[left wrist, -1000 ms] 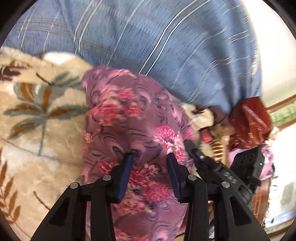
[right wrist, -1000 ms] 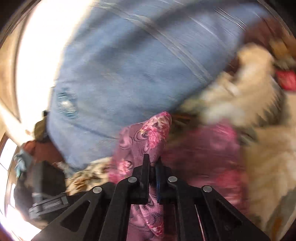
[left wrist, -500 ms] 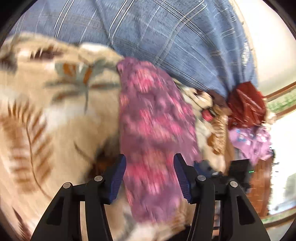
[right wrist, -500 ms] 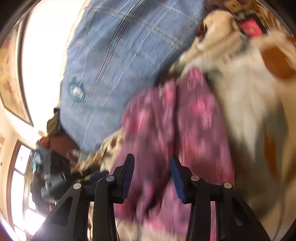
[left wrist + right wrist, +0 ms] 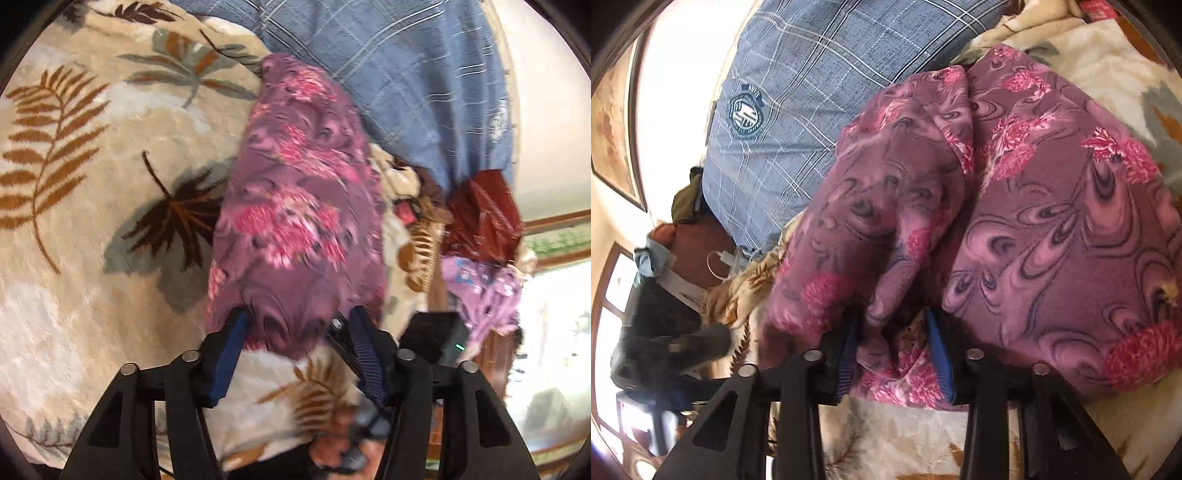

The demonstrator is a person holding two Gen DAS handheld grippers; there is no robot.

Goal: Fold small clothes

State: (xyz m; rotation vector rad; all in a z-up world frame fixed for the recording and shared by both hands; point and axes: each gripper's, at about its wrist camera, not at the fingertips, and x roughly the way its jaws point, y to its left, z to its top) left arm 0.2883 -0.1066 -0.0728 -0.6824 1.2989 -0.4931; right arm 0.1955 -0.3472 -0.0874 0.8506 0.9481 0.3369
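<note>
Mostly one item in play: a purple floral garment (image 5: 1052, 221) lying on a leaf-print blanket (image 5: 92, 184), far end against a person's blue checked shirt (image 5: 406, 74).

Left view: garment runs as a narrow strip from upper centre down to the left tool (image 5: 297, 315). Jaws apart and closing, with the near hem between the pads and no pinch visible. Only this view shows a red bag (image 5: 484, 214) at right, contents not visible, with a lilac cloth (image 5: 480, 291) just below it.

Right view: garment fills centre and right of the frame, one flap folded over along a seam at upper centre. Right tool (image 5: 893, 314) at its near edge, jaws parted and closing, a hanging fold between the blue pads. Only here: a round badge (image 5: 744, 112) on the shirt and a framed picture (image 5: 613, 122) at upper left. A dark blurred shape at lower left may be the other tool; cannot tell.
</note>
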